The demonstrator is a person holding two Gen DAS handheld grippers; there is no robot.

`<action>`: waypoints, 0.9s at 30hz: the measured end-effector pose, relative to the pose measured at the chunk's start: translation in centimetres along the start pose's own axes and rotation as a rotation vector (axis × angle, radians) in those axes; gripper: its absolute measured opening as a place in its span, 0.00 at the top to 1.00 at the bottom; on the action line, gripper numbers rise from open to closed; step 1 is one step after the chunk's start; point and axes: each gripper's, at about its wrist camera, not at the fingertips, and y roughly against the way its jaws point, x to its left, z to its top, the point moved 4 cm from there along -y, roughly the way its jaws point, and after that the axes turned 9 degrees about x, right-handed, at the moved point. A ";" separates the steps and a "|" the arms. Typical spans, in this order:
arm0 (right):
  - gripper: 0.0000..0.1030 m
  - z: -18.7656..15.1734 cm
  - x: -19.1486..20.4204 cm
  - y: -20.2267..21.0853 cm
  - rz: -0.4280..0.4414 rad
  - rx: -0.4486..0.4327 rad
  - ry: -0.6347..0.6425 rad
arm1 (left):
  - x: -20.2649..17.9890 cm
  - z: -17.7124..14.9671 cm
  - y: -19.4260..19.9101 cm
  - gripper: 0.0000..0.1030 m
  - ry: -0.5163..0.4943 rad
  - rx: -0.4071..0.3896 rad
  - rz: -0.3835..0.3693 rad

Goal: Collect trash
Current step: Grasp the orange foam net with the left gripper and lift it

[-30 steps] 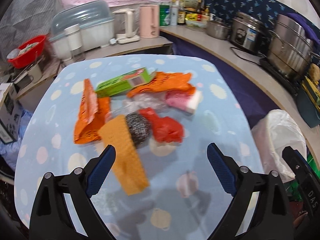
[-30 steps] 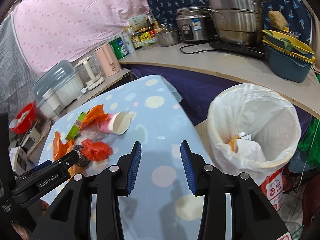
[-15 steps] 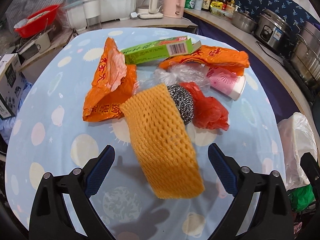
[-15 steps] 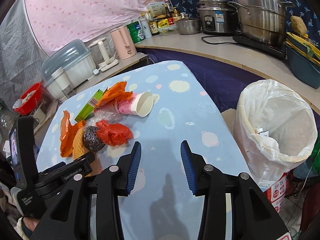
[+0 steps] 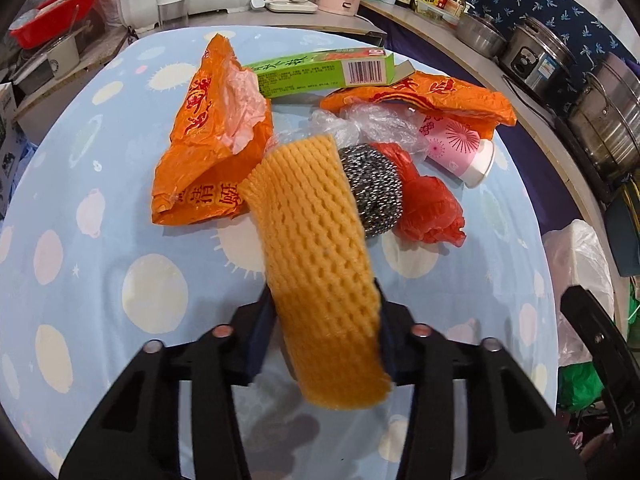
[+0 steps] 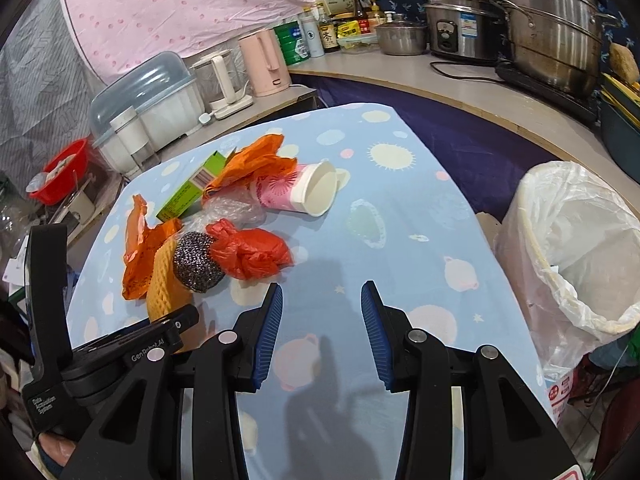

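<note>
A pile of trash lies on the blue dotted tablecloth (image 5: 96,264). My left gripper (image 5: 324,336) is shut on the near end of an orange foam fruit net (image 5: 316,240), also seen in the right wrist view (image 6: 162,284). Behind it are a steel scourer (image 5: 376,196), a red plastic bag (image 5: 432,212), a pink paper cup (image 5: 460,148), a green box (image 5: 320,72), clear plastic (image 5: 372,124) and orange wrappers (image 5: 208,140). My right gripper (image 6: 322,332) is open and empty over the table, near the red bag (image 6: 252,252). A white-lined trash bin (image 6: 572,248) stands to the right.
A counter behind holds a pink kettle (image 6: 264,62), bottles, a rice cooker (image 6: 460,24) and steel pots (image 6: 552,24). A covered dish rack (image 6: 152,100) and a red basin (image 6: 60,172) stand at the left. The bin sits below the table's right edge.
My left gripper moved forward to the pile and closed its fingers on the near end of the orange foam net. My right gripper swung left towards the table and stayed open.
</note>
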 end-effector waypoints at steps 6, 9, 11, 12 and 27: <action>0.52 0.9 1.9 -1.7 0.019 0.010 0.032 | 1.7 0.0 0.0 0.78 0.019 0.020 -0.006; 0.50 1.4 2.9 -2.7 0.022 0.016 0.049 | 2.6 -0.1 -0.3 0.78 0.028 0.040 -0.004; 0.48 1.8 3.4 -3.4 0.027 0.022 0.054 | 3.0 -0.2 -0.5 0.78 0.032 0.051 -0.007; 0.47 2.0 3.7 -3.9 0.028 0.024 0.056 | 3.1 -0.3 -0.6 0.78 0.034 0.056 -0.009; 0.39 4.6 5.5 -9.4 0.035 0.070 0.039 | 3.3 -0.1 -1.0 0.78 0.015 0.068 -0.028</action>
